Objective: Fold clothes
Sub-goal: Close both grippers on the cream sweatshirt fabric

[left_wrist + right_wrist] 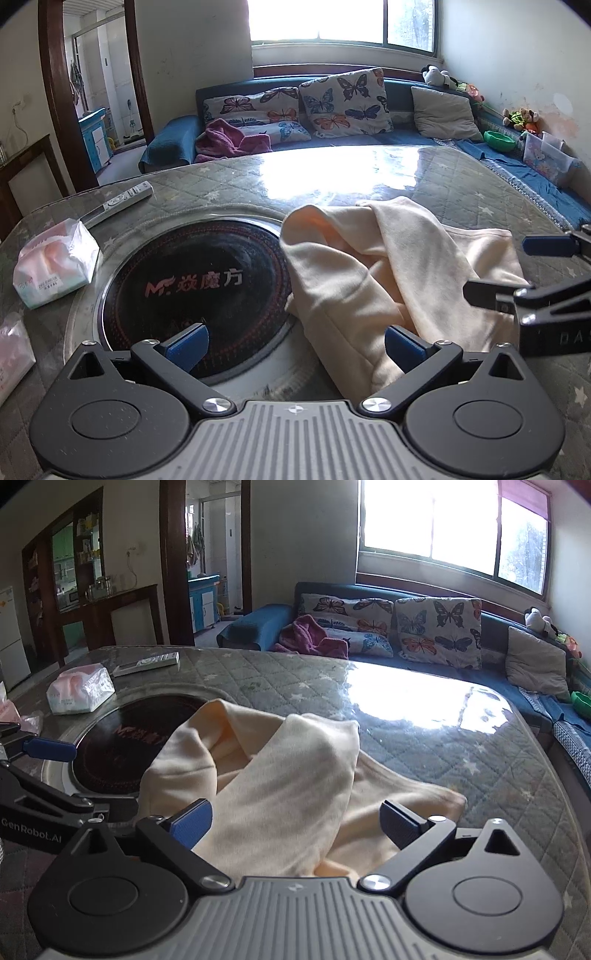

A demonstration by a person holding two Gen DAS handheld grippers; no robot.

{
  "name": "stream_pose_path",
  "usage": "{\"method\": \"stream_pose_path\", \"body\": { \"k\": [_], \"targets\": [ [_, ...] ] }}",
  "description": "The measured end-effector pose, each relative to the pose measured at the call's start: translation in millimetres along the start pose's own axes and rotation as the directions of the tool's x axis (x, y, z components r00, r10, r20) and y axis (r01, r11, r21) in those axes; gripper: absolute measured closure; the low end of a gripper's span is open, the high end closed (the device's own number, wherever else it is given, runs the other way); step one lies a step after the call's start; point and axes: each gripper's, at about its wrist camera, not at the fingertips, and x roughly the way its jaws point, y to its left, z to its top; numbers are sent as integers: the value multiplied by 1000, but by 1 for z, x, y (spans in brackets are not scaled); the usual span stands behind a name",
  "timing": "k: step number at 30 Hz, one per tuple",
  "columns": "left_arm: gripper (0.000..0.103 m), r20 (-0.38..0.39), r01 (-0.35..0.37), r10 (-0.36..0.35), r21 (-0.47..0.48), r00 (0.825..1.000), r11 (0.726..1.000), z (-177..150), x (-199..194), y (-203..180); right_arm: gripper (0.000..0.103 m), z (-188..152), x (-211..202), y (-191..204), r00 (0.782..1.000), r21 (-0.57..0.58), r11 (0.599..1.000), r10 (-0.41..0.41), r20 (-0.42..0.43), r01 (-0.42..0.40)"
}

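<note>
- On the quilted grey-green star-patterned table top (461, 173), under a glossy clear cover, a cream-coloured soft cotton garment (373, 273) lies bunched in loose overlapping folds, its left edge draped over the round black glass hotplate (192, 284).
- Near its front edge, the left gripper (295, 345) hovers with blue-padded fingers spread wide, holding nothing; cloth lies between them, likely lined up for a pinch.
- Just right of it, the right gripper (295, 823) is equally wide open and empty, straddling the near folds.
- Far left, a white pack of tissues (55, 258) and a slim silver remote control (118, 203) sit clear of the cloth.
</note>
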Motion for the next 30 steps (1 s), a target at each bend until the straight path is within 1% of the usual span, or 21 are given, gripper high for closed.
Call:
{"method": "stream_pose_path", "body": {
  "k": [5, 8, 10, 12, 15, 18, 20, 23, 25, 27, 28, 30],
  "targets": [
    [0, 1, -11, 11, -4, 1000, 1000, 11, 12, 4, 9, 12, 12, -3, 1000, -15, 1000, -2, 7, 2],
    [0, 14, -8, 8, 9, 1000, 1000, 18, 19, 6, 12, 20, 24, -8, 1000, -11, 1000, -1, 10, 1],
    [0, 30, -24, 24, 14, 999, 1000, 23, 24, 8, 14, 25, 33, -13, 1000, 0, 1000, 1, 5, -1],
    [0, 39, -31, 30, 12, 999, 999, 30, 30, 11, 18, 28, 41, -18, 1000, 9, 1000, 7, -3, -7],
    [1, 45, -36, 35, 9, 998, 999, 40, 42, 17, 20, 31, 54, -23, 1000, 21, 1000, 21, -17, -20],
    [4, 49, -33, 32, 9, 998, 999, 50, 55, 20, 22, 34, 66, -29, 999, 33, 999, 34, -31, -33],
    [9, 55, -33, 31, 22, 998, 999, 56, 64, 20, 23, 37, 74, -32, 998, 41, 998, 43, -41, -41],
    [10, 60, -5, 0, 84, 998, 996, 63, 79, 14, 30, 40, 87, -38, 997, 54, 997, 56, -55, -53],
    [10, 62, 14, -21, 108, 998, 994, 67, 89, 11, 32, 40, 94, -42, 996, 59, 997, 58, -64, -54],
    [10, 54, 56, -64, 123, 997, 991, 71, 98, 9, 34, 40, 100, -45, 996, 66, 996, 61, -71, -57],
    [10, 47, 79, -85, 129, 995, 989, 73, 102, 7, 36, 41, 104, -48, 994, 84, 994, 82, -76, -76],
    [12, 33, 97, -102, 145, 994, 985, 74, 110, 4, 43, 42, 108, -52, 991, 103, 990, 107, -79, -99]
  ]
}}
